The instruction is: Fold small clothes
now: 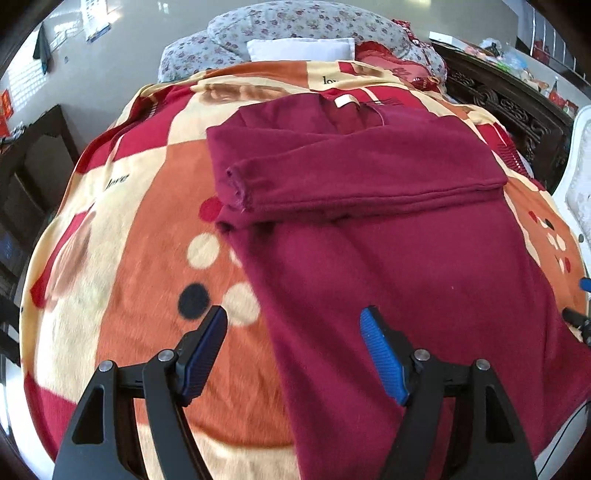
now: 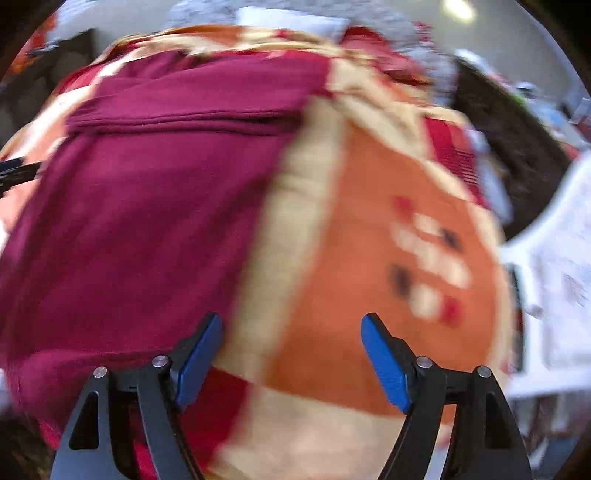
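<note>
A dark red long-sleeved garment [image 1: 406,258] lies spread on a patterned blanket [image 1: 140,229], with one sleeve [image 1: 351,177] folded across its chest and a white label at the collar. My left gripper [image 1: 293,315] hovers open over the garment's lower left edge, one finger above the blanket and the other above the cloth, with nothing between them. In the blurred right wrist view the same garment [image 2: 147,206] fills the left half. My right gripper [image 2: 291,321] stands open above the blanket [image 2: 369,240] just off the garment's right edge, holding nothing.
Floral bedding [image 1: 295,26] and a white pillow [image 1: 299,48] lie at the bed's far end. A dark carved wooden frame [image 1: 509,103] runs along the right, a white chair back [image 1: 576,177] beside it. Dark furniture [image 1: 33,173] stands left of the bed.
</note>
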Demonstrator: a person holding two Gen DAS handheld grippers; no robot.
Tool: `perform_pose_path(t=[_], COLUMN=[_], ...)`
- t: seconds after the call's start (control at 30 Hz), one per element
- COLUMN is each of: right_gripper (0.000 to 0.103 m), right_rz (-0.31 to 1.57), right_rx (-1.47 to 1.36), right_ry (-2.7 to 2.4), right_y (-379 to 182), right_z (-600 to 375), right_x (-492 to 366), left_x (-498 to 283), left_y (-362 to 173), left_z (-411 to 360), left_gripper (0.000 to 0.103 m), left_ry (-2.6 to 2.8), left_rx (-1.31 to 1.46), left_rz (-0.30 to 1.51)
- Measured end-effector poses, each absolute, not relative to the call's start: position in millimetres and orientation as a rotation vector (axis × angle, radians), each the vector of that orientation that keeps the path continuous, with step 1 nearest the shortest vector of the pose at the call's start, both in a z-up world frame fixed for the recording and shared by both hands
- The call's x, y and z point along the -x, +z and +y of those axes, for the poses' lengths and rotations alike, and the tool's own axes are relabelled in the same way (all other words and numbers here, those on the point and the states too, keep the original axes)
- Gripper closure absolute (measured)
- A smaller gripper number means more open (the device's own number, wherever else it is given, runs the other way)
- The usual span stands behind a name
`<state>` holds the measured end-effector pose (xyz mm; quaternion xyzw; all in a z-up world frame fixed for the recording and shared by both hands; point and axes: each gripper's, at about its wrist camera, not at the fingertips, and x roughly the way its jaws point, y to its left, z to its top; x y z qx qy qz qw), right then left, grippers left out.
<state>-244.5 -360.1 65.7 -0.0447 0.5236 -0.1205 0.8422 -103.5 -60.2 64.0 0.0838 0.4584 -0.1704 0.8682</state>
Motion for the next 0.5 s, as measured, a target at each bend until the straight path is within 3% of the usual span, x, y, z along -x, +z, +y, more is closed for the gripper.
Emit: perform_pose_path(t=[0.13, 0.2, 0.4, 0.47, 0.5], right_gripper=[0.021, 0.016, 0.013, 0.016, 0.027], right_rz=[1.03, 0.994, 1.035, 1.034, 1.035], right_rx=[-0.049, -0.081, -0.129, -0.233, -0.267], right_ry=[-0.157, -0.103, -0.07, -0.031, -0.012], right_y=[88, 92, 55, 46, 40], right_z=[-359, -346, -332, -337, -338], right_x=[263, 264, 259, 270, 275], left_x=[114, 122, 145, 152, 155], left_y=[63, 62, 59, 57, 55], left_z=[-57, -58, -56, -51, -47], left_gripper=[0.029, 0.029, 0.029, 0.029, 0.029], left_ry=[-0.368, -0.379, -0.396, -0.392, -0.389], left_rx=[-0.155, -0.158, -0.178, -0.177, -0.171], left_rz=[0.975, 0.982, 0.995, 1.003, 1.011])
